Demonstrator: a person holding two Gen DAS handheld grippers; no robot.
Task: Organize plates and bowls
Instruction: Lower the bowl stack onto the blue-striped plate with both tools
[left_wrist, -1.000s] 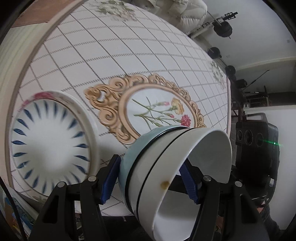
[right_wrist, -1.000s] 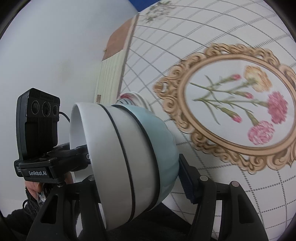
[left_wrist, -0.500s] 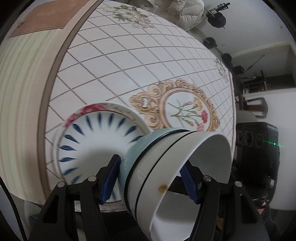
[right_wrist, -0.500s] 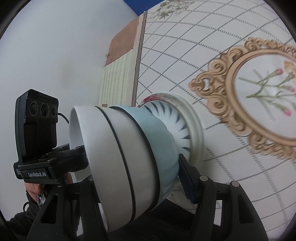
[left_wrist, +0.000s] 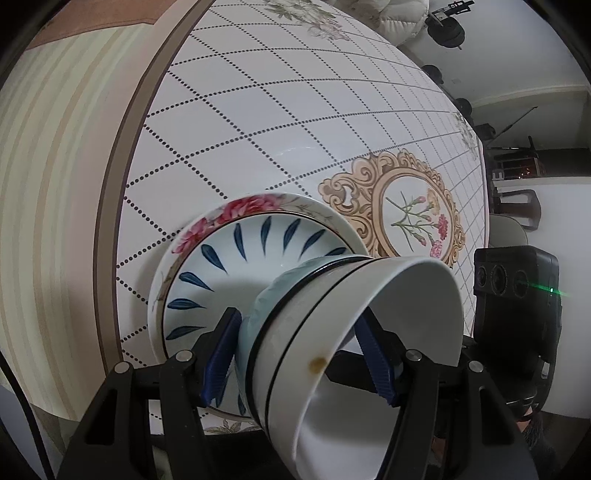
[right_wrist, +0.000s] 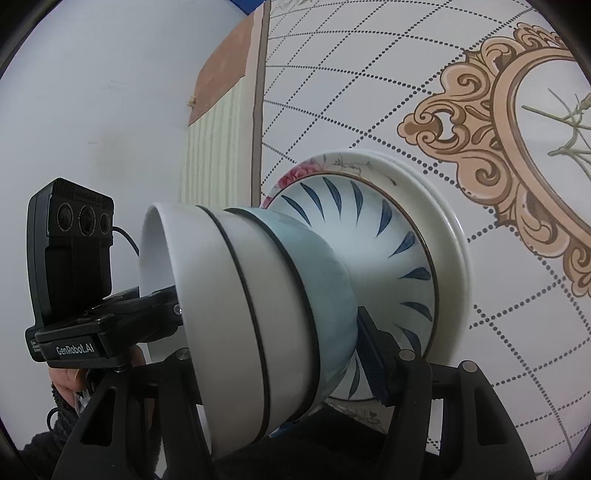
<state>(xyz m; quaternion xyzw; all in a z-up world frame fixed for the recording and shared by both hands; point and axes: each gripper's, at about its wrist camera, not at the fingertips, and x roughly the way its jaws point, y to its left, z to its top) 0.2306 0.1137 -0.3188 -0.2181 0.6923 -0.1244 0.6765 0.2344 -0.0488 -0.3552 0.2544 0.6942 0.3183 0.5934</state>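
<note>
The only words I can read are "GenRobot.AI", in pale letters on the dark body of my left gripper (right_wrist: 74, 349), low at the left of my right-hand view, just under its black camera box (right_wrist: 72, 254). Some tiny print sits on the end of that body, left of the brand name, and more along the top edge of the camera box, but both are too small to make out.

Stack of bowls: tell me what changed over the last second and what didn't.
Both tongs, left and right, carried the stack of bowls across the table toward the blue-leaf plate, so it now hangs over that plate. Nothing was let go. The grip, the bowls' nesting and the plate on the floral plate stayed the same.
</note>
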